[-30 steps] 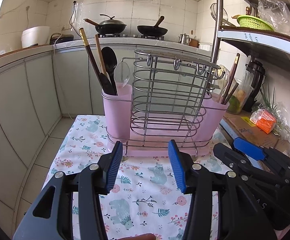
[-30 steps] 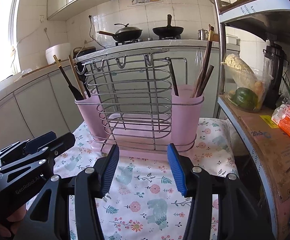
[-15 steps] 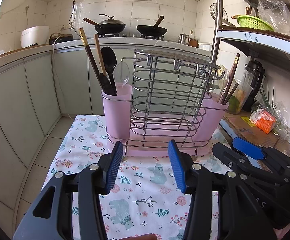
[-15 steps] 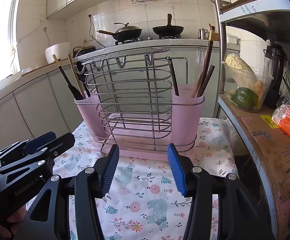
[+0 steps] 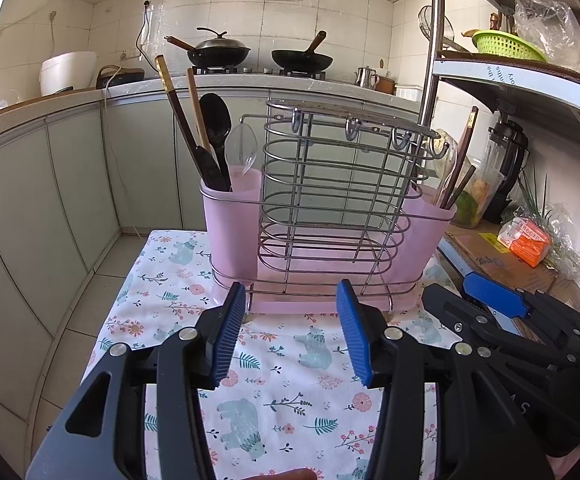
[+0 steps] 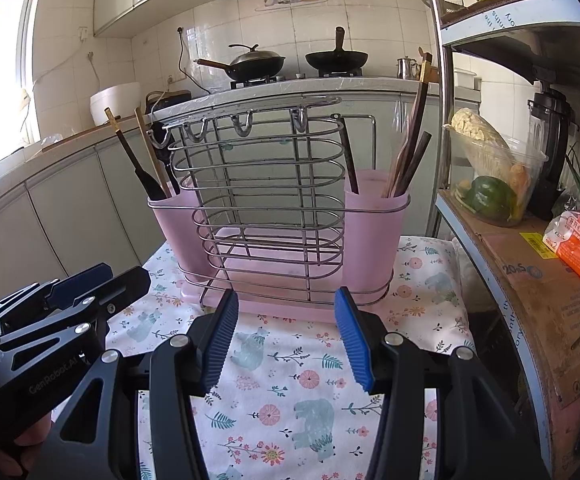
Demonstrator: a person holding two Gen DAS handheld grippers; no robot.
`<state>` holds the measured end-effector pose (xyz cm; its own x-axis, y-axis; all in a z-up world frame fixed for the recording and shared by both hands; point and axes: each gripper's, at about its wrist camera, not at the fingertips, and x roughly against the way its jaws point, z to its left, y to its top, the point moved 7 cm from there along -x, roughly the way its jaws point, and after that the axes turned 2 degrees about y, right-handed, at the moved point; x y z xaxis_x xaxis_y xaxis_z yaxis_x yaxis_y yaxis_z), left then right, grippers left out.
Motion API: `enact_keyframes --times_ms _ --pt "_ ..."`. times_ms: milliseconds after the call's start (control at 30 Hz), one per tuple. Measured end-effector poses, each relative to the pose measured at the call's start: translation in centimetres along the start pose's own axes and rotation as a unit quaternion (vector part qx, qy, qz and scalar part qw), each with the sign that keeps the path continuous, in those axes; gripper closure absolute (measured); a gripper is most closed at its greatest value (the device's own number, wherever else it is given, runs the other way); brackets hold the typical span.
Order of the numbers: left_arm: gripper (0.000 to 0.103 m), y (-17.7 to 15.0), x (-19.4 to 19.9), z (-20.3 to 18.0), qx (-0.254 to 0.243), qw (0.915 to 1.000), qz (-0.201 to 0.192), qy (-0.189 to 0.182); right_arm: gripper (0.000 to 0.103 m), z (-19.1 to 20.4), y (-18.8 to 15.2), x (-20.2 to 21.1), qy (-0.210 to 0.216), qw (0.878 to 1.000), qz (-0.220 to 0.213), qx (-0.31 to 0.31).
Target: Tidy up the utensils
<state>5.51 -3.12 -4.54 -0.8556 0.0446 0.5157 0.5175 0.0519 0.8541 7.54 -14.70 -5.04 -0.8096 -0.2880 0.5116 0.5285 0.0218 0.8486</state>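
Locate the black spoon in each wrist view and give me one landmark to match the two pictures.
Left wrist view: the black spoon stands in the holder's left pink cup, left of centre, beside the clear spoon.
Right wrist view: only a dark sliver shows behind the wire hooks at the left cup; it is mostly hidden.
Shared landmark: the wire rack between the two cups.

Small table under floral tablecloth (image 5: 290, 364), pink utensil rack (image 5: 330, 248) standing on it

pink utensil caddy (image 5: 230, 232) with wire rack, upright on my cloth | left cup: chopsticks (image 5: 178, 120), black spoon (image 5: 215, 124), clear spoon (image 5: 241, 148) | right cup: dark chopsticks (image 6: 410, 152)
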Motion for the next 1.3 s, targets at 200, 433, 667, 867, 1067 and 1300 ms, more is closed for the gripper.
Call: enact_keyframes --times_ms 200,433,667,867,1067,1300 --pt "0.055 0.03 -0.09 0.10 0.000 1.0000 0.000 -0.002 0.053 -0.04 0.08 0.01 0.000 1.000 -0.001 0.000" --pt "0.055 0.10 -0.09 0.13 0.001 1.0000 -0.001 -0.004 0.053 -0.12 0.26 -0.07 0.001 1.000 0.001 0.002" --pt "0.055 0.11 -0.01 0.09 0.001 1.0000 -0.001 -0.008 0.053 -0.15 0.35 -0.11 0.000 1.000 0.002 0.004" --pt "0.055 0.09 0.10 0.12 0.000 0.9999 -0.003 -0.010 0.053 -0.04 0.39 -0.09 0.000 1.000 0.002 0.006" --pt "0.055 -0.02 0.14 0.07 -0.002 0.9999 -0.003 -0.012 0.053 -0.05 0.34 -0.03 0.001 1.000 0.004 0.007" --pt "0.055 -0.23 0.00 0.22 -0.001 0.9999 0.000 -0.014 0.053 -0.06 0.24 -0.24 0.000 1.000 0.008 0.008"
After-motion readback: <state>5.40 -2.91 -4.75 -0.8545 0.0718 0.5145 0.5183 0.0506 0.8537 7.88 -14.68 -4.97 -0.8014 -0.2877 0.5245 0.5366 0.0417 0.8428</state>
